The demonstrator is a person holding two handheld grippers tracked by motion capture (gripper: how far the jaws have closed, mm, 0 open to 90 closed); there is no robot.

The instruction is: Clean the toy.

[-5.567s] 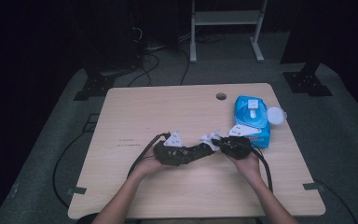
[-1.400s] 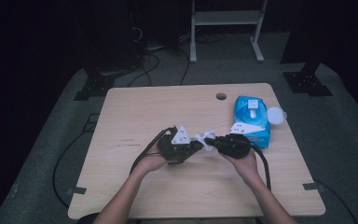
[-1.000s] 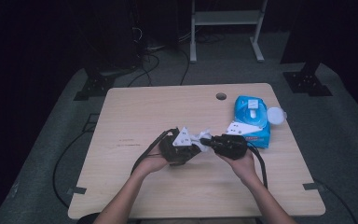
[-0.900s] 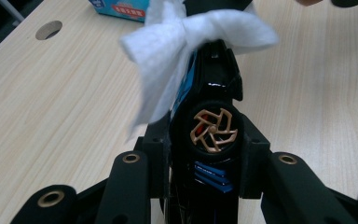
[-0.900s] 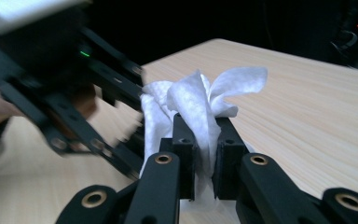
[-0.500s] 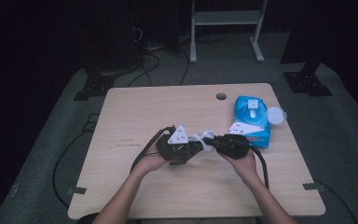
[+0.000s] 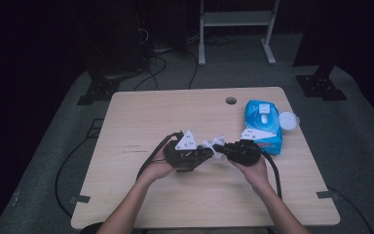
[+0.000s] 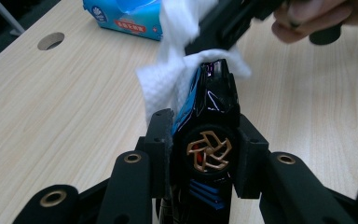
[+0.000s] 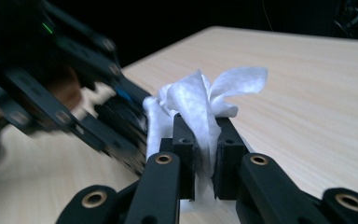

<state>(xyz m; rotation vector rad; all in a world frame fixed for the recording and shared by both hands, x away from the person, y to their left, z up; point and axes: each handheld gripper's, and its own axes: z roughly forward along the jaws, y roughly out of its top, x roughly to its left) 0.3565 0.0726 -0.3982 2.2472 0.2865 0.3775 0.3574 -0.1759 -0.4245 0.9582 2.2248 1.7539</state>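
While the left gripper (image 8: pixel 204 140) is clamped tight on a black toy car (image 8: pixel 209 116) with blue trim and a gold-spoked wheel, the right gripper (image 9: pixel 204 140) has its jaws pinched nearly together on a crumpled white wipe (image 9: pixel 200 100), so the work in hand looks like cleaning the car and it reads as mid-way, not finished. From the high view both grippers meet at the centre of the frame, left gripper (image 7: pixel 202 155) and right gripper (image 7: pixel 221 148) tip to tip, with the wipe (image 7: pixel 212 145) bunched between them just above the wooden table (image 7: pixel 141 122). Seen from the left gripper view, the wipe (image 8: pixel 172 70) lies draped over the far end of the car in the upper middle of the frame, touching its body on the left side, while the near end and the wheel (the part gripped between the pads) are bare. My judgement: a wipe is already out of the pack and is on the car, so fetching it is done; what is left is rubbing the remaining faces, probably re-gripping the car to reach the clamped part, then setting car and wipe down. How clean the car is I cannot tell. At right of centre in the high view the blue wipe pack (image 7: pixel 262 124) lies on the table with its white lid (image 7: pixel 288 120) flipped open, well clear of the grippers.
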